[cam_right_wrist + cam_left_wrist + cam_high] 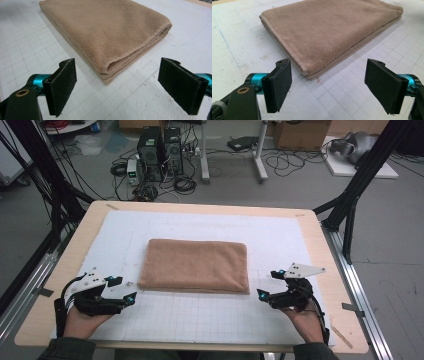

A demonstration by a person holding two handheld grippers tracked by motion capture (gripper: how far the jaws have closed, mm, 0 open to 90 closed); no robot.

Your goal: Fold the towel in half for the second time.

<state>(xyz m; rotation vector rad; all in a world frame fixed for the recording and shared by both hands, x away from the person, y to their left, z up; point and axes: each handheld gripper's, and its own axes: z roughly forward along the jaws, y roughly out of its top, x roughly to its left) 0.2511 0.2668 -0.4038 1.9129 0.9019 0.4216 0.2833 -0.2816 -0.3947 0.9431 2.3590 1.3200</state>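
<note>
Lying flat, the tan folded towel (195, 265) shows stacked hemmed edges.

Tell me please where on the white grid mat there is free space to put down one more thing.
The folded tan terry towel takes the middle of the white grid mat. Free patches: the strip beyond the towel toward the table's far edge, and the near strip between the left gripper and right gripper. It is tightest at the towel's near corners, beside both open grippers.

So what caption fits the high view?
Two open grippers, left and right, flank a folded towel on the table.
</note>
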